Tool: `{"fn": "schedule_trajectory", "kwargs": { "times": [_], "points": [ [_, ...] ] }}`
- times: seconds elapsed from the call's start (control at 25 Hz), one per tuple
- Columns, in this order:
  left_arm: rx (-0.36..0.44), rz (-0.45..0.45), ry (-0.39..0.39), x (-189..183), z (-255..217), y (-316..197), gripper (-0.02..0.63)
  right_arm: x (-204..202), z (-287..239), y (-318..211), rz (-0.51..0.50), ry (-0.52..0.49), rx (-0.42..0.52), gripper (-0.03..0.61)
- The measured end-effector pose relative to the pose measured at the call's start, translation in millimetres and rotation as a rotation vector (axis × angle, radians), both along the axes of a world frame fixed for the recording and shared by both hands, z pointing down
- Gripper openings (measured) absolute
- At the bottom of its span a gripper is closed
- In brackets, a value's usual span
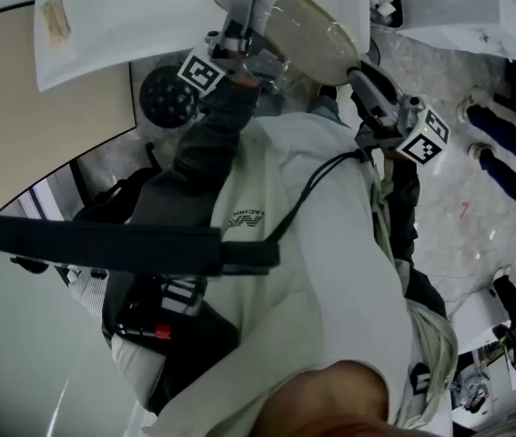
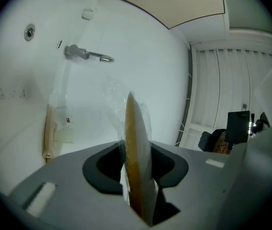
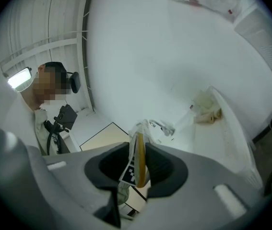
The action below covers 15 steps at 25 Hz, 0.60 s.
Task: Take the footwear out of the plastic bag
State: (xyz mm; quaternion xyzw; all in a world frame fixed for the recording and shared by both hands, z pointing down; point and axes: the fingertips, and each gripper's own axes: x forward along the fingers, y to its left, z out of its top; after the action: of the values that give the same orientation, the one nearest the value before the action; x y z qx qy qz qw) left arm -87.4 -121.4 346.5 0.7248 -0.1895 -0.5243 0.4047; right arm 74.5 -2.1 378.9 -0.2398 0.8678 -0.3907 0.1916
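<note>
Slipper: a thin tan slipper (image 1: 310,27), wrapped in the clear bag (image 1: 335,55), hangs in the air between my two tongs, over the white tub (image 2: 140,47) and in front of the wearer's pale jacket (image 1: 312,244).
Bag: the film covers the sole all round. No view shows me an open mouth, so I judge the job barely begun.
Left gripper (image 2: 136,150): narrow, clamped on one edge of the slipper through the film. The sole stands on edge straight up the gap.
Right gripper (image 3: 138,164): the other edge of the slipper sits between its jaws. A slit beside the sole lets the left cube (image 3: 131,174) show through, so I read these jaws as slack rather than pinching.
Step in hand: a re-grip, I judge, with one tong holding the slipper and the other going for the bag alone.
How to do it well: hold the left clamp firm. Take the right to loose film clear of the sole and pinch plastic only. Then draw the two apart along the slipper's length. Catching sole and film together on both sides would only stretch the bag.
Pose: both hands are raised side by side. The left tong tips upward above a dark sleeve (image 1: 207,153). The right lies nearer level, with the right cube (image 1: 426,139) facing the head camera.
Risk: the thin film may slip or tear.
</note>
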Motion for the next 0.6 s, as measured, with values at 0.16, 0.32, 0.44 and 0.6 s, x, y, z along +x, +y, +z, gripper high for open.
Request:
{"fn": "schedule_trajectory", "kwargs": {
  "times": [0.16,0.32,0.44,0.6],
  "points": [
    [-0.026,-0.027,0.031,-5.5,1.3,-4.2,0.100,0.5,-6.0,-2.3,0.040,0.050,0.019,0.145],
    [-0.026,-0.101,0.066,-26.3,-5.5,-8.0,0.098,-6.7,-8.3,-4.5,0.039,0.084,0.027,0.170],
    [-0.022,-0.132,0.066,-30.2,-12.2,-5.9,0.098,-11.8,-7.0,-8.2,0.034,0.078,0.005,0.170],
    [-0.031,-0.164,0.104,-34.5,-14.3,-4.7,0.098,-13.3,-1.7,-16.1,0.034,0.132,-0.014,0.127]
  ]
}}
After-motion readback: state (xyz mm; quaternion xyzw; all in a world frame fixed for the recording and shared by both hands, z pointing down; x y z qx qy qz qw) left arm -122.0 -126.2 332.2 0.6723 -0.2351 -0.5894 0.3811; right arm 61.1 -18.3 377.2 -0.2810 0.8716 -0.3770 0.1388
